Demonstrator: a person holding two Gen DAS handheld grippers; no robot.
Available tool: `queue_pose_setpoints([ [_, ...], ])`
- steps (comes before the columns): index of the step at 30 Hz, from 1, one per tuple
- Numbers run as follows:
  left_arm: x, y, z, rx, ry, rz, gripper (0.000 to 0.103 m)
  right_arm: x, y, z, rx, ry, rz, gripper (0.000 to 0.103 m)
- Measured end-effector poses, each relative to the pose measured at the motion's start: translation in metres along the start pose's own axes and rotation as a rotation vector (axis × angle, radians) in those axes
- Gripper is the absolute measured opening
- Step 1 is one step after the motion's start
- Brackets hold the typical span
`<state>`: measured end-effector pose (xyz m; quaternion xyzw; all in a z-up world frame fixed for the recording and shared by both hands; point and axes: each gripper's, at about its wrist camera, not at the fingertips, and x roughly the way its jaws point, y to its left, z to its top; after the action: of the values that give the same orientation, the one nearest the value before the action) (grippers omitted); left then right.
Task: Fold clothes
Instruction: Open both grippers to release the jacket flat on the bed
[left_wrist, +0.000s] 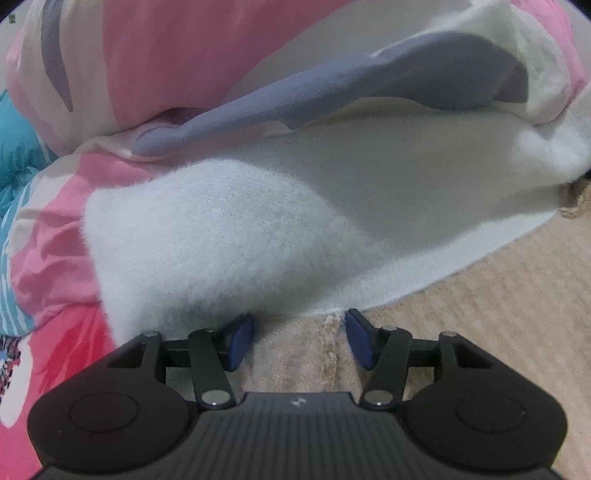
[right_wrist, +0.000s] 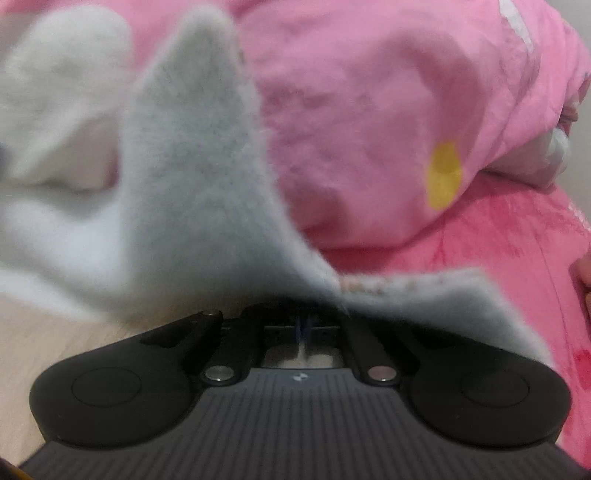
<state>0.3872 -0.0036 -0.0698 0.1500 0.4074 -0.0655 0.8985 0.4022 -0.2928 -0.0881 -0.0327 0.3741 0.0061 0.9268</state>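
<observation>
**White knit half-lifted, one jaw set free**

While my right gripper (right_wrist: 303, 325) has its jaws pinched together on a fold of the white fuzzy sweater (left_wrist: 258, 221), the left gripper (left_wrist: 299, 339) stands with its blue pads (left_wrist: 240, 343) apart and nothing between them, poised just short of the sweater's near hem. No earlier view is on hand, so I speak only of how it stands.

From the left wrist view the sweater lies spread across a beige plush mat (left_wrist: 461, 295), its far side running up against pink bedding (left_wrist: 166, 48). A blue-grey patch (left_wrist: 369, 81) shows along the upper part of the garment; whether it is a lining or a printed panel I cannot tell. From the right wrist view the cloth rises out of the closed jaws in a soft peak and drapes over the gripper's right side, with a pink quilt (right_wrist: 369, 110) behind it.

My judgement on handling: this is a light, limp, fluffy knit. It will sag and stretch wherever it is unsupported, and one pinch point lets the rest trail and twist. The pile looks grippy rather than slick, so slipping out seems unlikely, but a thin bite could take only the fuzz or a single layer.

I would take hold with the left at the hem edge directly ahead of its pads, biting deep enough to catch the full thickness, so both grippers carry the same edge and the fold lands straight.
</observation>
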Motion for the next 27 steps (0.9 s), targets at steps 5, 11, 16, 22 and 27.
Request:
queue_pose_setpoints([
  [5, -0.080, 0.006, -0.012, 0.016, -0.030, -0.024, 0.076, -0.131, -0.023, -0.049, -0.024, -0.086, 0.088, 0.045],
  [11, -0.228, 0.038, -0.097, -0.132, -0.132, -0.122, 0.083, -0.251, -0.028, -0.139, 0.027, -0.116, 0.220, 0.044],
  [16, -0.302, 0.076, -0.200, -0.367, -0.164, -0.134, 0.085, -0.290, 0.008, -0.200, 0.066, -0.169, 0.372, 0.043],
  [22, -0.329, 0.092, -0.318, -0.541, -0.150, -0.105, 0.085, -0.282, 0.056, -0.252, 0.032, -0.087, 0.380, 0.033],
  [27, -0.334, 0.085, -0.384, -0.618, -0.162, -0.161, 0.085, -0.315, 0.081, -0.255, 0.042, -0.101, 0.341, 0.031],
])
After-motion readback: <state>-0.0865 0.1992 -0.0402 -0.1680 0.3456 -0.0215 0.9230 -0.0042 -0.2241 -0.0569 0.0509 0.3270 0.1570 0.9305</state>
